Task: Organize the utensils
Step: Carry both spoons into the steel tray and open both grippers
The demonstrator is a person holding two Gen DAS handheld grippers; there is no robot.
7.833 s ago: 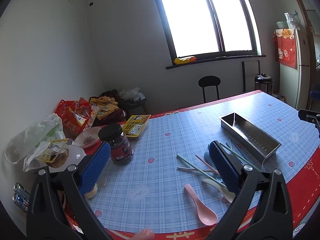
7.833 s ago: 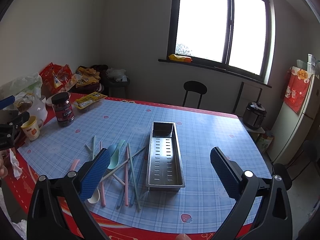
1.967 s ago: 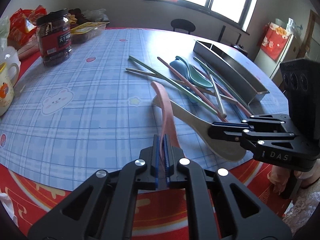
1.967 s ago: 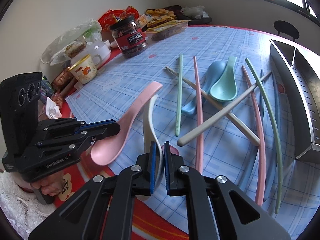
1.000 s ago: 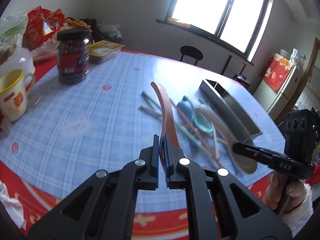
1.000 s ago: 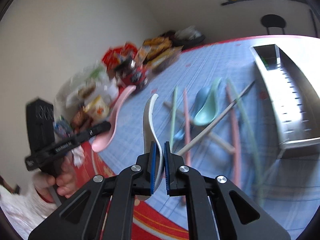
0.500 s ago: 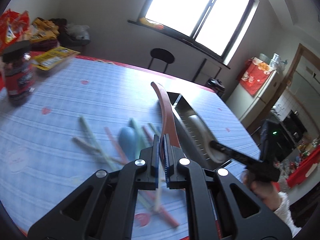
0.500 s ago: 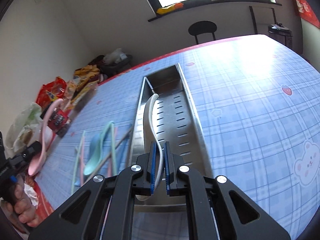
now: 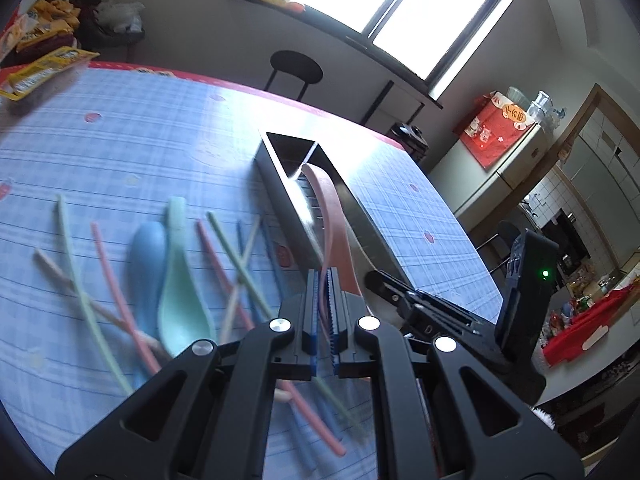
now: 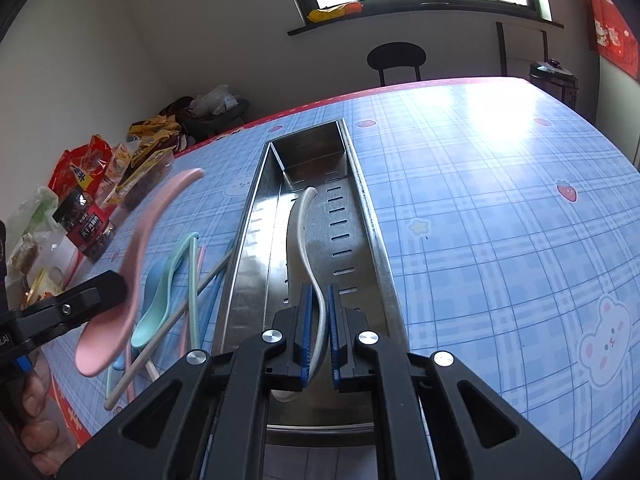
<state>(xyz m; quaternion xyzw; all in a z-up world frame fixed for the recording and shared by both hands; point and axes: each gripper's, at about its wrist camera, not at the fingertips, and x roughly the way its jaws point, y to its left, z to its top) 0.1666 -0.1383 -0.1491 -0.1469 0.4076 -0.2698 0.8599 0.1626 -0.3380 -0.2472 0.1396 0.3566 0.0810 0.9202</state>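
Blue checked desk (image 10: 480, 208); right tongs (image 10: 319, 334) pinch white spoon (image 10: 300, 232) lengthwise over tray (image 10: 372, 232); left tongs (image 9: 324, 312) pinch pink spoon (image 9: 332, 216) alongside, left of it.

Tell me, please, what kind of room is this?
Most likely the dining corner of a home kitchen: a table with a checked cloth, a fridge by a doorway, and a rice cooker on the floor.

Pink spoon (image 10: 132, 264), white spoon (image 10: 301, 236), seemingly blue-checked tablecloth (image 10: 480, 208).
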